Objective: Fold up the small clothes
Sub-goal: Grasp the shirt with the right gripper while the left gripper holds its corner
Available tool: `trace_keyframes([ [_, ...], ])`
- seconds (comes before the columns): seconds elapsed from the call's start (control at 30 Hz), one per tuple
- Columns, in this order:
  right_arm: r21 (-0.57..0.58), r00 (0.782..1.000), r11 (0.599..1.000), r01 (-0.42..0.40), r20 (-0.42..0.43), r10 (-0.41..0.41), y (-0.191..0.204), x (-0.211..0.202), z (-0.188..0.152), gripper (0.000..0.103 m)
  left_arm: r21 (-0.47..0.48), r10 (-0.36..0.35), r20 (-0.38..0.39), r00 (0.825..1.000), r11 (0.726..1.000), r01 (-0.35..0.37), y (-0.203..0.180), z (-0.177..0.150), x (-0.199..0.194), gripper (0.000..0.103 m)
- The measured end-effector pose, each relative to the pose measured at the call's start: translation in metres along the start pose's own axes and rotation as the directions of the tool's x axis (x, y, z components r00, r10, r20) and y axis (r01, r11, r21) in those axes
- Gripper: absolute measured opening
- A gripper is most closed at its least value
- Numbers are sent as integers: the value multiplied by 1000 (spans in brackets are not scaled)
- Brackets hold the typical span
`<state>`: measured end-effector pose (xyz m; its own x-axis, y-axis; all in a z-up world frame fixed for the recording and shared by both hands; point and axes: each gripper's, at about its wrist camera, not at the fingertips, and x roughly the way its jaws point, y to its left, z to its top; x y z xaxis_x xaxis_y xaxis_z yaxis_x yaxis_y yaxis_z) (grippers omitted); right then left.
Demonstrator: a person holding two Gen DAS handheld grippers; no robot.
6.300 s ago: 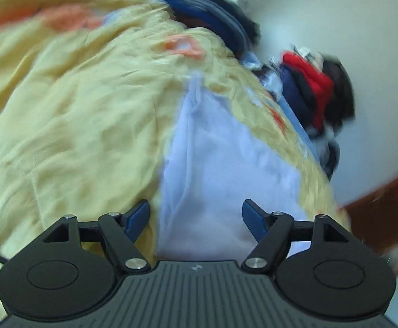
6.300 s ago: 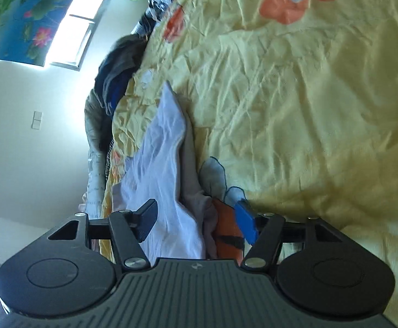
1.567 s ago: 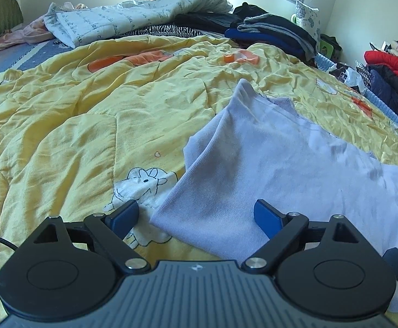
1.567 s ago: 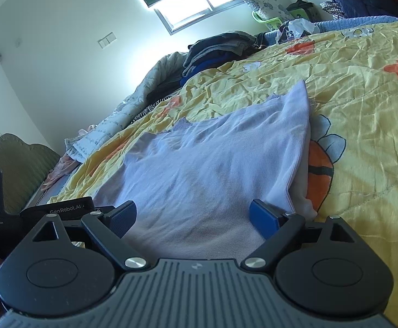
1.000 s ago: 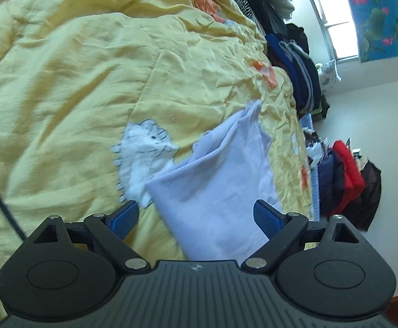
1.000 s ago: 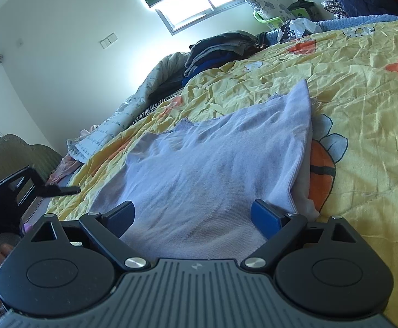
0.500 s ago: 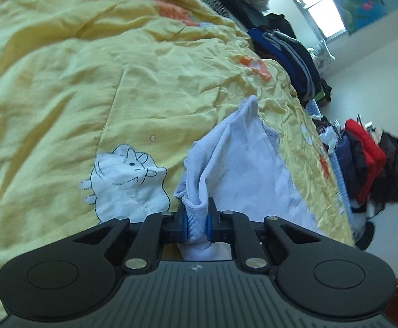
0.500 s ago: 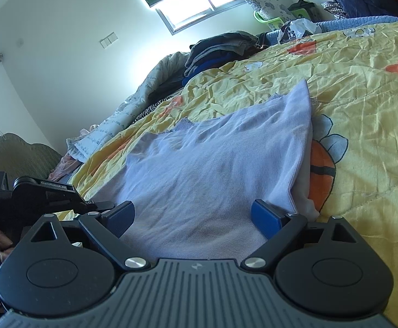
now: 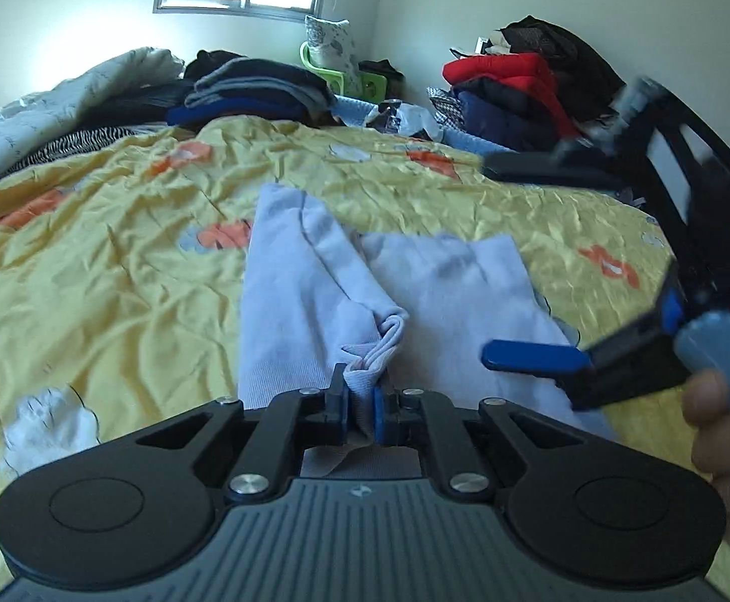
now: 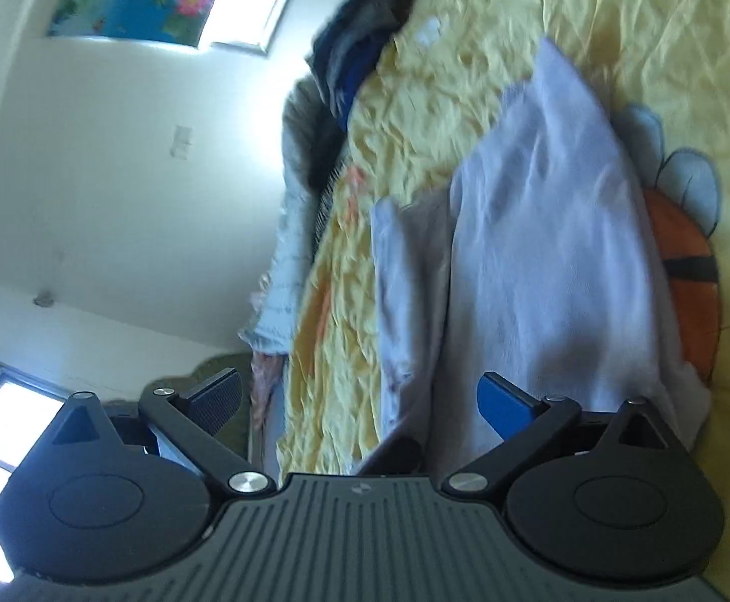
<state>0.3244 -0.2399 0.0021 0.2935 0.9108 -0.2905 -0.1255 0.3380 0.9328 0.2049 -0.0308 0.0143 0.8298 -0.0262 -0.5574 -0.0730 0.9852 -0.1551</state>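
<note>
Folding has only begun: the pale lilac knit garment (image 9: 435,291) lies near the middle of the wrinkled yellow cartoon-print quilt (image 9: 114,261), its left edge bunched and lifted over the rest. The left gripper (image 9: 358,409) is clamped on that bunched edge. The right gripper (image 10: 359,401), jaws opening wide with nothing pinched, hovers at the right side; every crease is still to make.

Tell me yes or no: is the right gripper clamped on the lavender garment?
No: the right gripper has its jaws opening wide, nothing pinched, while the lavender garment lies on the bedspread beyond.
</note>
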Motion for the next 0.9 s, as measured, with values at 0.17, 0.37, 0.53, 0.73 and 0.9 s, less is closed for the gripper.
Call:
trace_keyframes([
  [0.17, -4, 995, 999, 45, -94, -45, 12, 29, 0, 97, -47, -38, 28, 999, 998, 39, 10, -5, -5, 9],
  [0.37, 50, 984, 997, 59, -171, -50, 19, 61, 12, 95, -52, -71, 51, 996, 996, 74, 13, -6, -12, 9],
  [0.53, 37, 969, 991, 126, -219, -115, 24, 92, 19, 74, -72, -110, 54, 992, 991, 114, 18, -7, -17, 9],
  [0.73, -69, 939, 967, 246, -232, -255, 22, 120, 19, 26, -65, -108, 27, 994, 992, 110, 21, -11, -15, 9],
  [0.9, -203, 938, 942, 266, -170, -302, 32, 115, 11, 14, -68, -117, 21, 993, 991, 118, 20, -9, -14, 9],
])
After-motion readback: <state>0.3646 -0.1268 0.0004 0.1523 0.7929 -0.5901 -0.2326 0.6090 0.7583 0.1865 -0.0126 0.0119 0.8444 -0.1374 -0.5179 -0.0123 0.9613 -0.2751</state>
